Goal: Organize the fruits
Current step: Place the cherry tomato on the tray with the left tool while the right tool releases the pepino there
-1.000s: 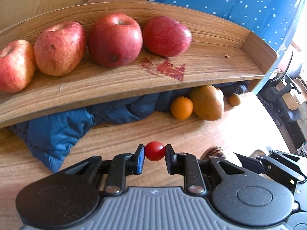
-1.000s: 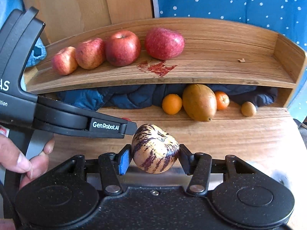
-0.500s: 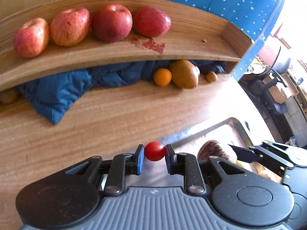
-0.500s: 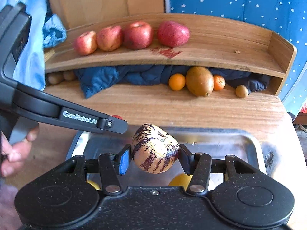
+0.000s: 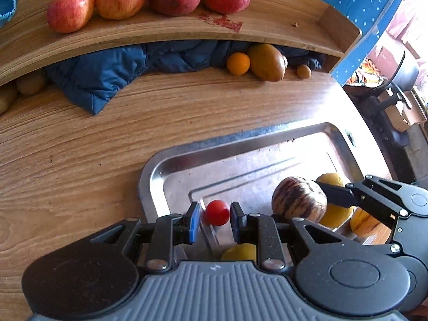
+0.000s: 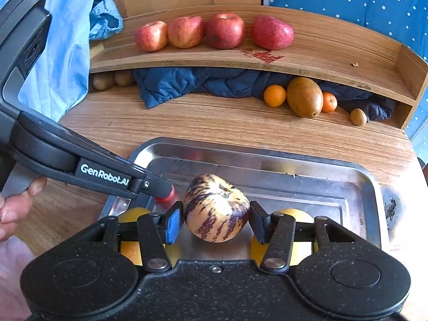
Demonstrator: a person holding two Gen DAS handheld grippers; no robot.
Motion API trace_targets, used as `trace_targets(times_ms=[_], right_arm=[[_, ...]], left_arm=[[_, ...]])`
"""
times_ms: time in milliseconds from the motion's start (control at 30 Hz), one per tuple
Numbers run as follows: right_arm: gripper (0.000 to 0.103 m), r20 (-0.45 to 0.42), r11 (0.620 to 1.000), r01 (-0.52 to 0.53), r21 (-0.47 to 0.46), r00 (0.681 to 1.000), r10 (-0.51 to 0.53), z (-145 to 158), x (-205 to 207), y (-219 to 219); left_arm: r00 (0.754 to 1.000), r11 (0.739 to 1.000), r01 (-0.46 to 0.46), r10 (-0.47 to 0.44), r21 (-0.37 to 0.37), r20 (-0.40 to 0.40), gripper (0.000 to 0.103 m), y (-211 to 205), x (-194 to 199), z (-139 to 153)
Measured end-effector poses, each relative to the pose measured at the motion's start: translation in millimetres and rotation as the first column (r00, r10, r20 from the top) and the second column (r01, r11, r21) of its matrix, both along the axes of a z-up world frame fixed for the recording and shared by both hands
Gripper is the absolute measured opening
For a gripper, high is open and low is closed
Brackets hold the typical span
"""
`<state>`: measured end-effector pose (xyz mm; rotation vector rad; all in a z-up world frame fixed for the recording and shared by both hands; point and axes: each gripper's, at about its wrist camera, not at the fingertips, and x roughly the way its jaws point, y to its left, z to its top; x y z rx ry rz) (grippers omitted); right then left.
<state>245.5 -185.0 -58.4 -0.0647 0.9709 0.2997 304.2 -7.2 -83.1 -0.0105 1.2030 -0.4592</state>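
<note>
The left gripper (image 5: 215,218) pinches a small, glossy red tomato (image 5: 217,212) between jaws set narrowly apart; the tomato touches the right pad, and a thin gap shows at the blue left pad, so contact there is hard to judge. The right gripper (image 6: 216,220) has its jaws spread wide around a pepino (image 6: 216,208), a round cream fruit with purple streaks and a dry stem scar on top, clamped on both sides. Both fruits hang over a steel tray (image 5: 155,171), the tomato near its left rim.

The left view shows a chair and boxes off the right edge of the wooden table (image 5: 80,147), and a third yellow fruit (image 5: 363,220) with faint stripes in the tray. The right view shows a hand (image 6: 13,206) on the left gripper's handle, a light blue sleeve, a second orange (image 6: 329,102) behind the brown mango (image 6: 305,100), and a dark scorch mark on the table beside the tray.

The tray is dull, scratched metal with rounded corners and a stepped floor; two yellow fruits (image 6: 133,240) lie in it under the right gripper. Four red, speckled apples (image 6: 224,33) line a curved wooden shelf (image 6: 334,50) with a red stain. Beneath it lie a quilted dark blue jacket (image 6: 171,85), an orange (image 6: 274,95) and a small brown kiwi (image 6: 358,117).
</note>
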Motion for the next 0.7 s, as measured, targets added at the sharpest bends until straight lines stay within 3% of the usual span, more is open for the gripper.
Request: trace_targets(times_ms=[300, 333, 367, 533, 700], right_arm=[[0.065, 0.046, 0.999, -0.001, 0.034, 0.999, 0.000, 9, -22, -10], [0.067, 0.054, 0.999, -0.003, 0.036, 0.999, 0.002, 11, -26, -11], [0.070, 0.062, 0.999, -0.007, 0.039, 0.998, 0.005, 13, -29, -12], [0.087, 0.092, 0.999, -0.024, 0.046, 0.996, 0.019, 22, -46, -15], [0.100, 0.122, 0.998, -0.034, 0.058, 0.992, 0.027, 32, -63, -21]], left_arm=[[0.996, 0.995, -0.093, 0.092, 0.028, 0.004, 0.051, 7, -19, 7], [0.995, 0.994, -0.099, 0.099, 0.035, 0.010, 0.058, 8, -21, 9], [0.994, 0.993, -0.111, 0.111, 0.046, 0.021, 0.066, 9, -25, 11], [0.984, 0.983, -0.176, 0.175, 0.054, 0.033, 0.087, 15, -41, 23], [0.973, 0.971, -0.230, 0.227, 0.061, 0.048, 0.099, 20, -61, 34]])
